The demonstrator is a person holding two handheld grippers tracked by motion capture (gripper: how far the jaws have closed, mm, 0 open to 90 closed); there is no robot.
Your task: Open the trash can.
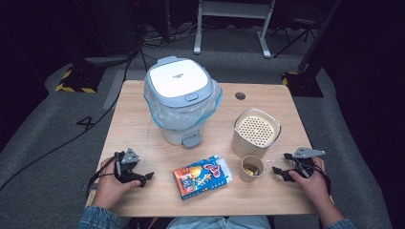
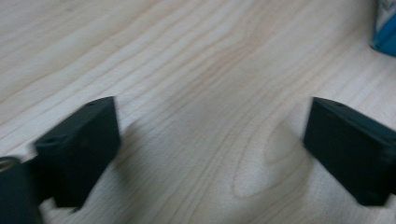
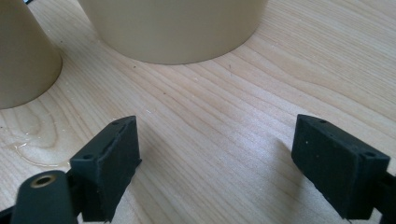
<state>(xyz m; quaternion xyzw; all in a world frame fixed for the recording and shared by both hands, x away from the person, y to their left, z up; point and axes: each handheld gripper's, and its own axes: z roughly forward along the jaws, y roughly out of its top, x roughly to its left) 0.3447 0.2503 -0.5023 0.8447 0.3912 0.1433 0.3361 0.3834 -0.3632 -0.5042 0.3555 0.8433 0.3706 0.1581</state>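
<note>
We held the left gripper (image 1: pixel 142 177) and right gripper (image 1: pixel 281 164) wide and empty, either side of the snack box (image 1: pixel 203 176).

A wooden table (image 1: pixel 143 124) carries a white-lidded pedal bin (image 1: pixel 180 98) lined with a blue-edged plastic bag, standing toward the far side. Nearer and to the right stands a beige container (image 1: pixel 255 132) with a perforated insert, and just in front of it a paper cup (image 1: pixel 251 168) with scraps inside. A colourful snack packet (image 1: pixel 203 176) lies flat at the near middle. The left gripper (image 1: pixel 145 179) rests at the near left, the right gripper (image 1: pixel 281 165) at the near right beside the cup; both sets of fingers stand apart with nothing between them.
</note>
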